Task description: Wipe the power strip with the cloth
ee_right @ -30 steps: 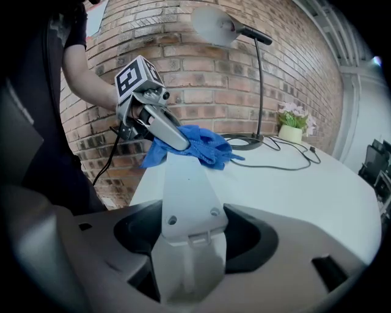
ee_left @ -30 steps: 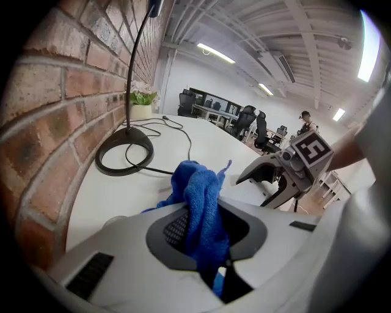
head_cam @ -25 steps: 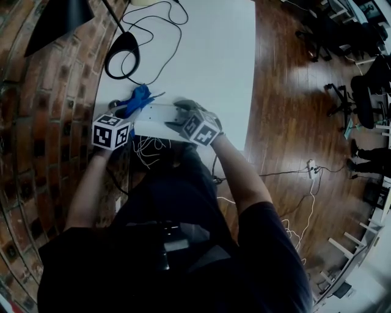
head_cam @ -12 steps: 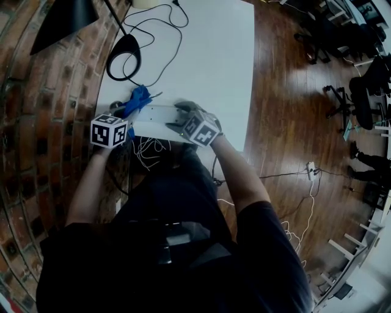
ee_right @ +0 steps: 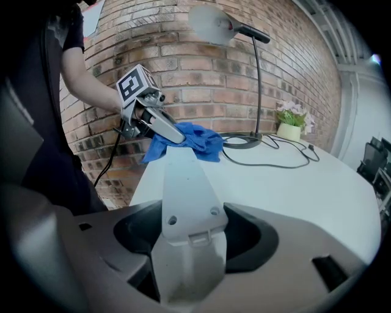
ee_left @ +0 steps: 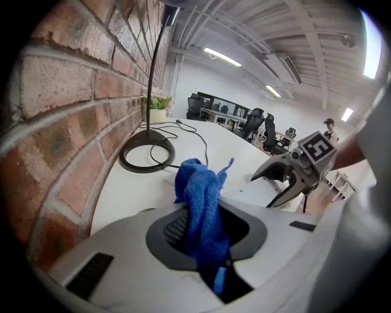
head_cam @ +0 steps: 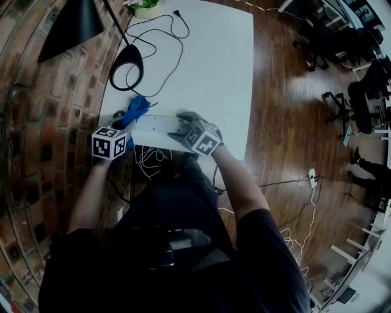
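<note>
A long white power strip (head_cam: 154, 125) lies near the white table's (head_cam: 208, 67) front edge. My right gripper (head_cam: 181, 124) is shut on its right end; in the right gripper view the strip (ee_right: 183, 202) runs straight out from between the jaws. My left gripper (head_cam: 129, 121) is shut on a blue cloth (head_cam: 137, 107), which hangs bunched between its jaws (ee_left: 200, 211). The cloth (ee_right: 185, 137) rests against the strip's far left end, where the left gripper (ee_right: 160, 127) shows with it. In the left gripper view the right gripper (ee_left: 287, 177) stands at the right over the strip (ee_left: 259, 191).
A black lamp base (head_cam: 126, 66) with a looping black cable (head_cam: 165, 43) sits behind the strip. A small potted plant (head_cam: 143, 7) stands at the far edge. A brick wall (head_cam: 43, 122) borders the table on the left. White cords (head_cam: 149, 158) hang below the front edge.
The head view has shifted a little. Both grippers keep their grips, and neither the strip nor the cloth has visibly moved.
</note>
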Demonstrator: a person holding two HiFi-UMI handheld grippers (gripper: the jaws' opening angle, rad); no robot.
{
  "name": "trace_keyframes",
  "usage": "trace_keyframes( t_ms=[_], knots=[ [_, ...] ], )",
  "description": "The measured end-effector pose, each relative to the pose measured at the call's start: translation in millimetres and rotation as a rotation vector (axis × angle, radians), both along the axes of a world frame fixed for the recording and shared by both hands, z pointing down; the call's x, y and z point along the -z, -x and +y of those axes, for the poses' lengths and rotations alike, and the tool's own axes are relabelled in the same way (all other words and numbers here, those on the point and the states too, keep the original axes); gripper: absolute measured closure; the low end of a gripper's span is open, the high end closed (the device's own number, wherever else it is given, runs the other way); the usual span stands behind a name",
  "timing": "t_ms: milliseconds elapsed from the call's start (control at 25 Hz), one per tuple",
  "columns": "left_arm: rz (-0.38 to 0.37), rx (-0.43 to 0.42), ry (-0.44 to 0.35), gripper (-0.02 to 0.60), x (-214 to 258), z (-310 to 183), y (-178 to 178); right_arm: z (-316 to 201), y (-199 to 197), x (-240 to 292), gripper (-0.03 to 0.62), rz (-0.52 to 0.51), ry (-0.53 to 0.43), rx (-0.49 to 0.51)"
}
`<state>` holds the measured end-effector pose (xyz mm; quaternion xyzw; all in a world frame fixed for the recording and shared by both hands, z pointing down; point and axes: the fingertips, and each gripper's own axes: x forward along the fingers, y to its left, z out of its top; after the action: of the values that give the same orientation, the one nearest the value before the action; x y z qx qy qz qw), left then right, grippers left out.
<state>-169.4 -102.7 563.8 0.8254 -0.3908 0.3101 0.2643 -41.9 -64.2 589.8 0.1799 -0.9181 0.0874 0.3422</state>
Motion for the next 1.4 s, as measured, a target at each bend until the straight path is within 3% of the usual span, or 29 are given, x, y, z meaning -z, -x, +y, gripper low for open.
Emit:
trace_keyframes(
  t_ms=[200,320,440,600,1080,1400],
  knots=[
    [-0.028,0.028,0.010,0.509,-1.4,-2.0,8.6,-2.3,-0.5,-1.4,0.289,0.006,-0.006,-0.002],
    [-0.123,-0.012,-0.047,0.509,-1.7,-1.1,4.7,-2.3,-1.9,-5.0,0.289,0.011,-0.007,-0.002],
    [-0.145,-0.021,-0.083,0.509,-3.1,-0.8,2.9,-2.3,-3.7,-7.0,0.289,0.018,-0.009,-0.003],
    [-0.203,-0.107,-0.128,0.509,-4.0,2.6,-10.9,-0.8,1.4,-2.8,0.289,-0.005,-0.002,0.000],
    [-0.159,-0.187,-0.081,0.509,-5.7,9.4,-46.1,-2.0,2.0,-1.0,0.289,-0.001,-0.012,0.006],
    [-0.115,-0.262,-0.041,0.508,-5.1,20.0,-88.4,-1.9,2.5,-0.2,0.289,-0.007,-0.016,0.003]
  ],
)
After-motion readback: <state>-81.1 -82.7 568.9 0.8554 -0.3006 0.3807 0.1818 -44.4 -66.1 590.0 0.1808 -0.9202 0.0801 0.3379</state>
